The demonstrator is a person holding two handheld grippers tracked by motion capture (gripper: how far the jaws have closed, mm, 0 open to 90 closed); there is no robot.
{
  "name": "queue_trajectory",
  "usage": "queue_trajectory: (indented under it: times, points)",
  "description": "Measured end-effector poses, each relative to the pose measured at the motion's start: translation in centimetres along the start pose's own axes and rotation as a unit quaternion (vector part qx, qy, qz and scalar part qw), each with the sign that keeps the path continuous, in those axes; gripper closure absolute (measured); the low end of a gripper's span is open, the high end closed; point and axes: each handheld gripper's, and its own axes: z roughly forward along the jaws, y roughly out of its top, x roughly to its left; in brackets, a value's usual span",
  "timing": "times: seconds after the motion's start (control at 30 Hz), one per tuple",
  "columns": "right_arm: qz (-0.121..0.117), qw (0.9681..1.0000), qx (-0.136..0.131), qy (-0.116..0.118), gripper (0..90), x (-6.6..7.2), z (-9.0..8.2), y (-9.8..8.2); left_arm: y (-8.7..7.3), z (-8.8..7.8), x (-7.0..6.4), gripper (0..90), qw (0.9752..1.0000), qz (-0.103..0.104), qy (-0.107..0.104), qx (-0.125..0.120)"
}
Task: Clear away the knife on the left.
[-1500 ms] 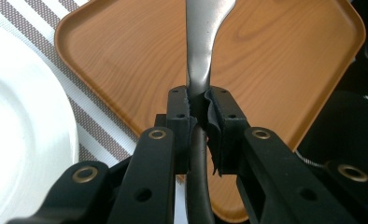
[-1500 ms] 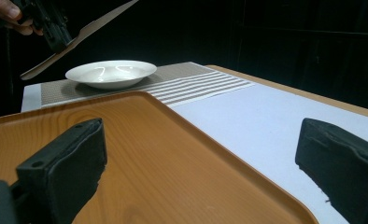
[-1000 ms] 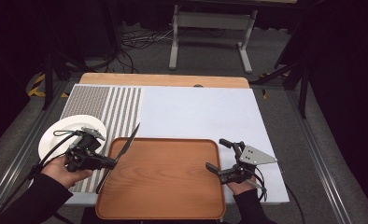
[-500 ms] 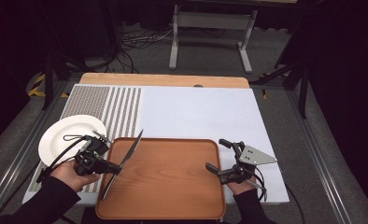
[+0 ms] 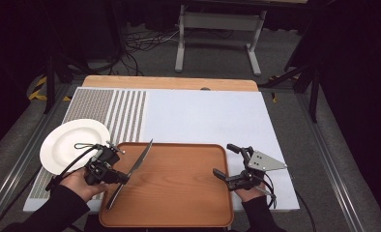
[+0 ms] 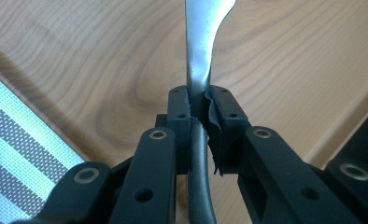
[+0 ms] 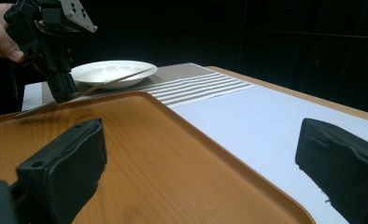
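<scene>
High view: left tongs [image 5: 117, 175] clamped on knife [image 5: 133, 170] mid-length, over tray [image 5: 179, 212] edge. Right tongs [image 5: 226, 162] open, empty. Risk: narrow grip, knife could pivot, slip.

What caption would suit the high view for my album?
Left gripper holds a knife over a wooden tray; right gripper waits open.

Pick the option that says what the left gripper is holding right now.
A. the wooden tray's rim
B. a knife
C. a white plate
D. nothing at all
B: the left gripper is shut on the knife, its fingers pinching the metal where handle meets blade, above the wooden tray; the white plate lies apart on the mat.
</scene>
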Motion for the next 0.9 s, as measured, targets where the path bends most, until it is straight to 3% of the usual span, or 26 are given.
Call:
queue_trajectory:
  times: [0.5, 0.53, 0.6, 0.7, 0.9]
  points:
    - [0.002, 1.0000, 0.001, 0.000, 2.5, 0.0, 0.0, 0.0, -0.2, 1.3, 0.0, 80.3, 0.9999, -0.002, 0.000, 0.013]
    - [0.002, 1.0000, 0.001, 0.000, 2.5, 0.0, 0.0, 0.0, -0.2, 1.3, 0.1, 80.3, 0.9999, 0.002, 0.011, 0.013]
    - [0.002, 1.0000, 0.001, 0.000, 2.5, 0.0, 0.1, 0.0, -0.2, 1.5, 0.1, 80.2, 0.9999, 0.001, 0.001, 0.016]
    - [0.003, 1.0000, 0.001, 0.001, 2.5, 0.0, 0.1, -0.1, -0.2, 1.7, 0.1, 80.1, 0.9998, 0.003, 0.009, 0.020]
    - [0.004, 1.0000, 0.000, 0.001, 2.5, -0.1, 0.1, -0.1, -0.3, 2.2, 0.4, 79.9, 0.9995, -0.005, 0.011, 0.029]
